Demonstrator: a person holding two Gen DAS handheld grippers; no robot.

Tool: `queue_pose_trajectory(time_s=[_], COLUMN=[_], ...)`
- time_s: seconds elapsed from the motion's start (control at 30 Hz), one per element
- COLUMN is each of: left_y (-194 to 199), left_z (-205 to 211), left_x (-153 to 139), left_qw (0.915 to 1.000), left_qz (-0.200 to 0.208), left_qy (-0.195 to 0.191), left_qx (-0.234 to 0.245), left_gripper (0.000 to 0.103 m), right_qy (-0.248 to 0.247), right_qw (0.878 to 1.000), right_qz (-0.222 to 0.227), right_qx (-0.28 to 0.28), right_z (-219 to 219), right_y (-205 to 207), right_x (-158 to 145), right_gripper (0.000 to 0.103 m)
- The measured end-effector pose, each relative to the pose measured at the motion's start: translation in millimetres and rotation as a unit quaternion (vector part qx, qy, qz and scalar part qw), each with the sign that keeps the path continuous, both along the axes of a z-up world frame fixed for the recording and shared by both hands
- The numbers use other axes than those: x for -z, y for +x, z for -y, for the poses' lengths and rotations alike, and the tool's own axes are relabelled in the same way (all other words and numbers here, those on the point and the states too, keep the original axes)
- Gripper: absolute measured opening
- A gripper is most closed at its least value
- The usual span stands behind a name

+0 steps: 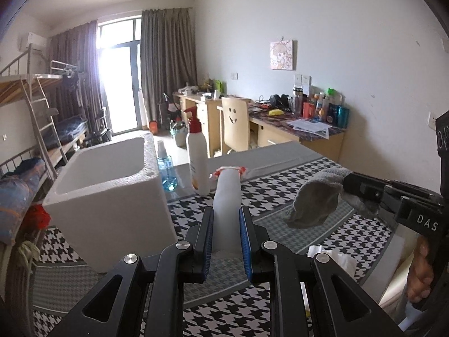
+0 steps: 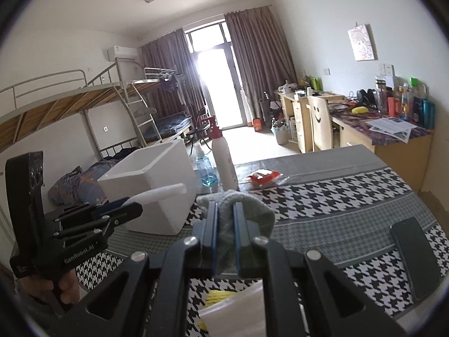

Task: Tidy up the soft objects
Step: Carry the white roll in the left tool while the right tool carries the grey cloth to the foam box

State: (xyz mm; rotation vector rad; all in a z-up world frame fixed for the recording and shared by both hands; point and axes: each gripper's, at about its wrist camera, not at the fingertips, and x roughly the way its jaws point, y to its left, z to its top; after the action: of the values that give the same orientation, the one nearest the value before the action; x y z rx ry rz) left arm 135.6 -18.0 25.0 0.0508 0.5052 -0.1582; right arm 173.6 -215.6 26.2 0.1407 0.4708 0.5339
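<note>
My left gripper (image 1: 226, 211) is shut on a white foam roll (image 1: 226, 193) that sticks out forward between its blue pads, above the houndstooth tablecloth (image 1: 280, 188). In the right wrist view the left gripper (image 2: 134, 205) holds that roll (image 2: 162, 191) just in front of an open white foam box (image 2: 157, 177). My right gripper (image 2: 224, 206) is shut on a grey knitted cloth (image 2: 252, 210) that bulges over its fingers. From the left wrist view the right gripper (image 1: 348, 184) comes in from the right, and the grey cloth (image 1: 314, 202) hangs from it above the table.
The foam box (image 1: 112, 191) stands at the table's left. Behind it are a white spray bottle with a red top (image 1: 197, 157), a blue bottle (image 1: 165, 168) and a red packet (image 2: 262, 176). A dark flat object (image 2: 412, 252) lies at the right; white paper (image 2: 238, 309) and something yellow (image 2: 219, 295) lie nearest.
</note>
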Motion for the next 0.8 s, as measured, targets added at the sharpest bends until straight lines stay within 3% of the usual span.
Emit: queue_pose_trajectory(time_s=[0.8], left_y=[22], left_z=[-28], left_x=[-31], left_qw=[0.9987], left_qz=[0.032], left_qy=[0.002], left_qx=[-0.038], left_gripper=[0.019], right_qy=[-0.002], right_qw=[1.0], right_qz=[0.015], right_qx=[-0.027], right_z=[-35], right_y=[26], right_x=[-31], right_gripper=[0.013])
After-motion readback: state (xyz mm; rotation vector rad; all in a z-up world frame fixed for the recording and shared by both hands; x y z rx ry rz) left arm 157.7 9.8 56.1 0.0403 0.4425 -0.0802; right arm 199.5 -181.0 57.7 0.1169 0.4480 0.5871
